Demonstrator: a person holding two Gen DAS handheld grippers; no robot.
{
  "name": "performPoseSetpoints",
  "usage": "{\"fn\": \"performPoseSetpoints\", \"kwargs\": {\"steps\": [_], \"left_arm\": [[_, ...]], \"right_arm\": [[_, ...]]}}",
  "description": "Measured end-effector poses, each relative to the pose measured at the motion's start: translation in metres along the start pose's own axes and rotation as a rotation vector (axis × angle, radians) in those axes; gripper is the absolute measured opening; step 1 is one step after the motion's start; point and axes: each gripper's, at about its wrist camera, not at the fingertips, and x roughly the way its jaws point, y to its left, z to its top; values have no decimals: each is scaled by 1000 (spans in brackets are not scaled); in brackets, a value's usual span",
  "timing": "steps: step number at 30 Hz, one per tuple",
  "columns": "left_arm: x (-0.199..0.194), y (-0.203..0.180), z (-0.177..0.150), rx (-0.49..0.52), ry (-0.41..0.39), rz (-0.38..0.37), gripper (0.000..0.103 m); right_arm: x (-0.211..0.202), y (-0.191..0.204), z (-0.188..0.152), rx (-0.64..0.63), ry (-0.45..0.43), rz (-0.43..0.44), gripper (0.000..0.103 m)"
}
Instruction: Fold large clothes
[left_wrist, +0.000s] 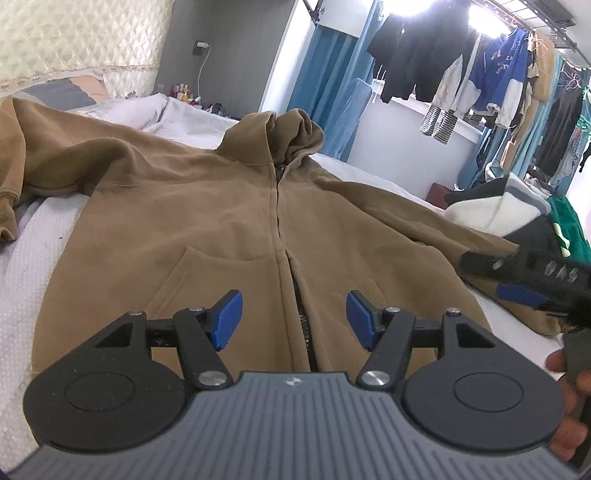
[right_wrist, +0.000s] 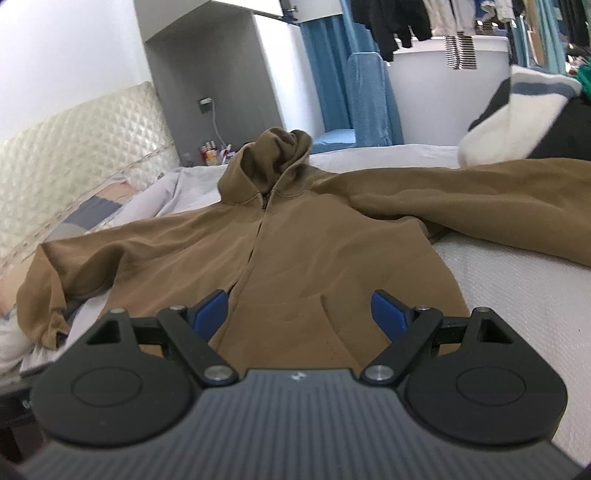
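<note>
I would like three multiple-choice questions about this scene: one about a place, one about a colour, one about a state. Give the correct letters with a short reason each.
1. Where does the hoodie lie?
A. Spread on the bed
B. On a hanger
C. On the floor

2. What colour is the hoodie?
A. Blue
B. Brown
C. White

3. In what state are the left tongs and right tongs?
A. Both open, holding nothing
B. Both shut on a sleeve
C. One holds the hood

Answers: 1 A, it lies flat on the pale sheet, front up. 2 B, its cloth is brown all over. 3 A, the blue pads stand apart above the cloth.
</note>
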Motion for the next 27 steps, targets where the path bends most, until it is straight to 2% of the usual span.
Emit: {"fn": "performPoseSetpoints", "kwargs": {"steps": [7, 11, 15, 21, 24, 27], "left_arm": [[7, 9, 1, -37, 17, 9, 68], [9, 9, 0, -35, 18, 10, 68], [12, 9, 0, -45, 26, 8, 68], [21, 10, -1, -53, 45, 26, 68], [27, 10, -2, -55, 56, 41, 68], [34, 10, -2, -55, 68, 55, 68]], "right_arm": [[-30, -54, 38, 170, -102, -40, 86], [-53, -111, 65, 287, -156, -85, 86], [-68, -180, 76, 341, -201, -197, 86], [-40, -296, 42, 490, -127, -327, 86], [-23, -339, 16, 541, -91, -377, 86], [-10, -377, -3, 617, -100, -405, 86]]}}
